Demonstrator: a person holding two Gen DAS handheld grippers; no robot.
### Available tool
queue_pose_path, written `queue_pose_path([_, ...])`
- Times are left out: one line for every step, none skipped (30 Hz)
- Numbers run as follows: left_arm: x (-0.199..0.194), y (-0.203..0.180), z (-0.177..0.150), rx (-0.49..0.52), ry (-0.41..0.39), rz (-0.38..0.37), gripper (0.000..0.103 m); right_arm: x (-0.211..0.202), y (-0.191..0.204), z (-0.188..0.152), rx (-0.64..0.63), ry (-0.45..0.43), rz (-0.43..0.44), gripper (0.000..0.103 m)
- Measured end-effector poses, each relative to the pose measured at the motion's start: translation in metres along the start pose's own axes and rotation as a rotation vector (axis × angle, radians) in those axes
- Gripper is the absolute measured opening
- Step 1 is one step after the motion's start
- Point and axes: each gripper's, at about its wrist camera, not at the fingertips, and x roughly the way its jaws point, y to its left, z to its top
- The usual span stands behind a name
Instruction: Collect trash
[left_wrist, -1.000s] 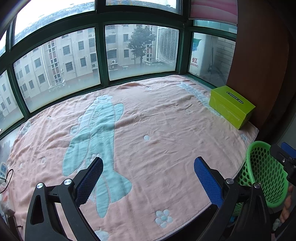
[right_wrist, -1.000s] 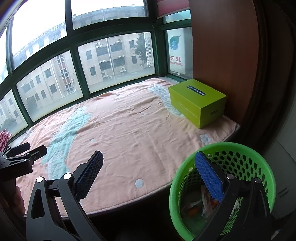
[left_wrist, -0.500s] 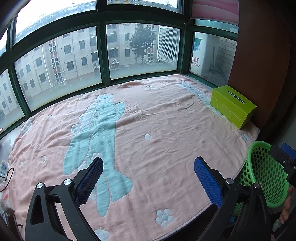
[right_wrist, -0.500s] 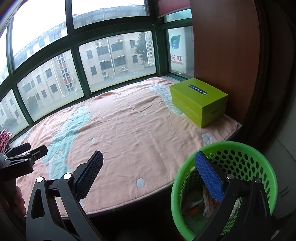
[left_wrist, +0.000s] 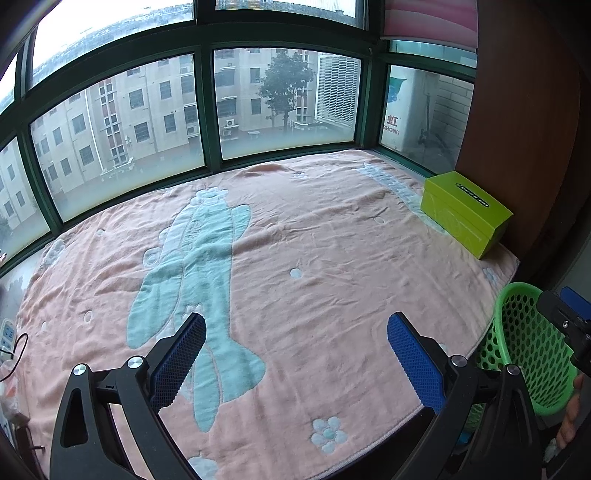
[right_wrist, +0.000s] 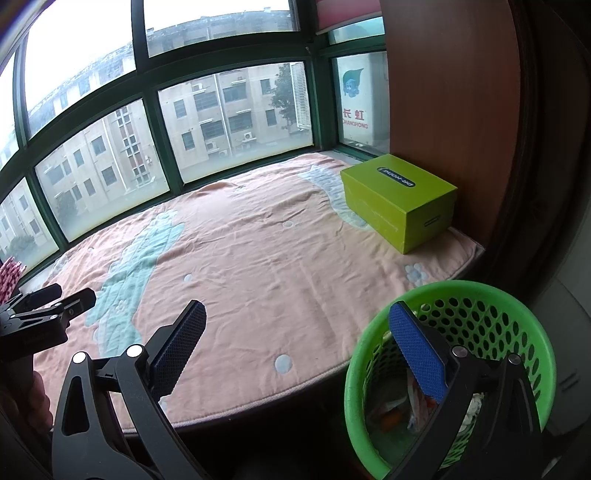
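A green perforated basket (right_wrist: 491, 317) stands on the floor beside the bed's right edge, with several scraps of trash (right_wrist: 417, 406) lying in its bottom. My right gripper (right_wrist: 295, 332) hovers open over the bed's front edge, its right finger above the basket's mouth, nothing between its blue pads. My left gripper (left_wrist: 295, 343) is open too, held above the pink blanket (left_wrist: 295, 240) with nothing in it. The same basket (left_wrist: 532, 347) shows at the right edge of the left wrist view. No loose trash is visible on the blanket.
A lime-green box (right_wrist: 399, 199) rests at the blanket's far right corner against a brown wooden panel (right_wrist: 450, 110). Green-framed windows (left_wrist: 207, 122) curve around the back. The other gripper (right_wrist: 40, 314) and a hand show at the left; a power strip (left_wrist: 7, 332) lies far left.
Both views have drifted slightly; the box and basket sit a little farther right and lower. Both grippers stay open and empty.
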Motion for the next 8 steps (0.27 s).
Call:
queue_pose_path([0.0,-0.0004,0.0002,0.0,0.0,-0.003,0.095,0.0,0.0,0.0,0.001,0.0,-0.002,0.098])
queue_pose_path([-0.0001,-0.0007,-0.0001,0.0,0.0,-0.004,0.095,0.0001,0.0,0.0,0.001,0.0,0.001,0.098])
queue_pose_path([0.0001,-0.0011,-0.0001,0.0,0.001,-0.001,0.095,0.0001,0.0001,0.0001,0.001,0.001,0.001,0.098])
queue_pose_path([0.0002,-0.0015,0.0002,0.0,0.001,0.0,0.095,0.0002,0.0006,0.0,0.001,0.001,0.001,0.098])
queue_pose_path([0.0004,-0.0017,-0.0001,0.0,0.002,-0.001,0.095,0.0001,0.0006,0.0,0.0,0.001,0.001,0.098])
queue_pose_path([0.0002,-0.0016,0.0003,0.0,0.002,-0.001,0.095,0.0002,0.0006,0.0001,0.0,0.001,0.002,0.098])
queue_pose_path([0.0002,-0.0015,0.0004,-0.001,0.002,0.001,0.095,0.0002,0.0006,0.0001,0.001,0.002,0.003,0.098])
queue_pose_path([0.0004,-0.001,0.0003,-0.002,0.003,0.002,0.095,0.0003,0.0012,0.0002,0.0,0.002,0.004,0.098])
